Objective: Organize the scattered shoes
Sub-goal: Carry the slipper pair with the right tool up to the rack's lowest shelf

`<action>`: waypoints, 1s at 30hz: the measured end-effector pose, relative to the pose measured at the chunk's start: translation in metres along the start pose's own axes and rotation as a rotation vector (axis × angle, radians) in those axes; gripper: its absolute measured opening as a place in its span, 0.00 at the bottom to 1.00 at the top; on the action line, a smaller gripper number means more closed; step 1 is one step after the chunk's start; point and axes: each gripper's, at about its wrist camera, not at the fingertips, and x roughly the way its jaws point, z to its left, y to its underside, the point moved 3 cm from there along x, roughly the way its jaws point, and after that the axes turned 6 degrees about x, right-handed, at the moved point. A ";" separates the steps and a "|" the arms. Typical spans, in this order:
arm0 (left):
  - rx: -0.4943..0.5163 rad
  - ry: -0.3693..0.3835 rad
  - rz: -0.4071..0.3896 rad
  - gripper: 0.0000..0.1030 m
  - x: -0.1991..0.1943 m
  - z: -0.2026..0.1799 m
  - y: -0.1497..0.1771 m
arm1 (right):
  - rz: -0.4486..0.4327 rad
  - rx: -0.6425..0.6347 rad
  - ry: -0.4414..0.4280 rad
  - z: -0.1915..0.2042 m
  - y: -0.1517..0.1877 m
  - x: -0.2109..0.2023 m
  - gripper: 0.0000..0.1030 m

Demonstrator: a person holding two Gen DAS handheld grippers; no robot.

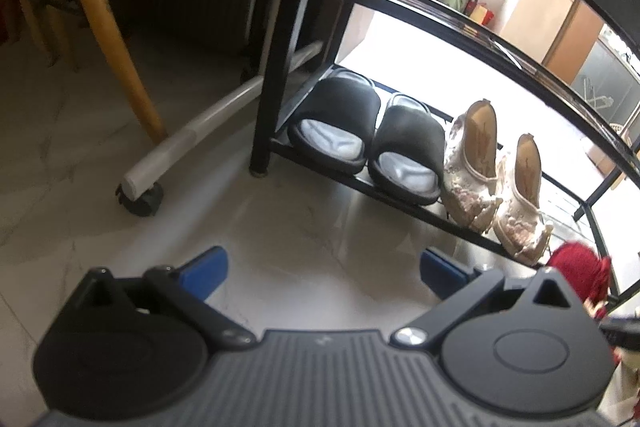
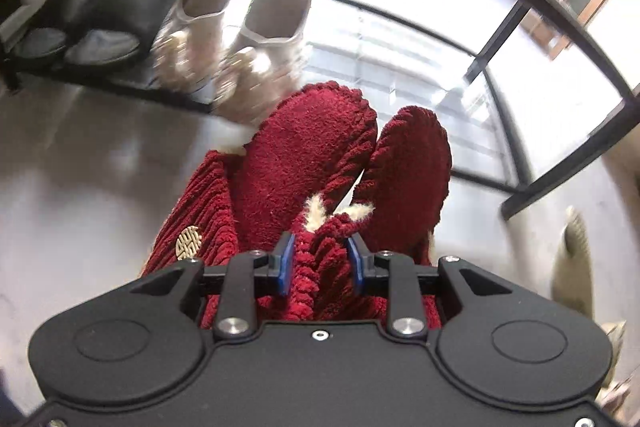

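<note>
My right gripper (image 2: 320, 259) is shut on a pair of red plush slippers (image 2: 316, 163), pinching their inner edges together and holding them above the floor in front of the black shoe rack (image 2: 556, 171). The red slippers also show at the right edge of the left wrist view (image 1: 580, 267). On the rack's bottom shelf (image 1: 400, 195) stand a pair of black slides (image 1: 368, 135) and a pair of pale embroidered flats (image 1: 496, 179). They also show in the right wrist view: the slides (image 2: 92, 23) and the flats (image 2: 240, 27). My left gripper (image 1: 324, 267) is open and empty above the floor.
A wooden chair leg (image 1: 108, 27) and a white wheeled frame leg (image 1: 176, 143) stand left of the rack. A beige shoe (image 2: 572, 267) lies on the floor to the right. The rack's upper shelf (image 1: 460, 15) hangs over the bottom one.
</note>
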 end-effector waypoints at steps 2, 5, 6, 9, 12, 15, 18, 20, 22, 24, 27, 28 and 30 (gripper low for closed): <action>0.017 -0.005 0.003 0.99 0.002 -0.003 0.001 | -0.013 -0.006 0.016 -0.007 -0.008 0.009 0.27; 0.048 -0.013 0.017 0.99 0.007 -0.007 0.003 | -0.039 -0.025 0.052 -0.019 -0.026 0.031 0.26; 0.061 -0.015 0.025 0.99 0.009 -0.009 0.005 | -0.050 -0.040 0.065 -0.021 -0.030 0.037 0.25; 0.084 -0.019 0.034 0.99 0.013 -0.013 0.007 | -0.131 -0.110 0.146 -0.027 -0.047 0.057 0.00; 0.101 -0.027 0.037 0.99 0.017 -0.017 0.007 | -0.113 -0.053 0.089 -0.037 -0.055 0.070 0.03; 0.104 -0.028 0.047 0.99 0.020 -0.018 0.008 | -0.159 0.010 0.044 -0.047 -0.050 0.064 0.29; 0.113 -0.023 0.056 0.99 0.020 -0.019 0.010 | -0.235 0.129 -0.017 -0.062 -0.029 0.036 0.76; 0.113 -0.019 0.056 0.99 0.019 -0.019 0.010 | -0.275 0.197 -0.086 -0.071 -0.014 0.013 0.79; 0.110 -0.013 0.050 0.99 0.017 -0.018 0.011 | -0.270 0.225 -0.139 -0.072 -0.003 -0.002 0.86; 0.110 -0.012 0.047 0.99 0.016 -0.019 0.011 | -0.188 0.276 -0.279 -0.069 0.012 -0.009 0.96; 0.114 -0.014 0.042 0.99 0.014 -0.018 0.011 | -0.013 0.330 -0.373 -0.059 0.023 0.002 0.96; 0.117 -0.018 0.041 0.99 0.013 -0.018 0.012 | 0.015 0.339 -0.362 -0.057 0.024 0.005 0.96; 0.113 -0.025 0.041 0.99 0.013 -0.016 0.012 | 0.096 0.367 -0.305 -0.053 0.027 0.021 0.96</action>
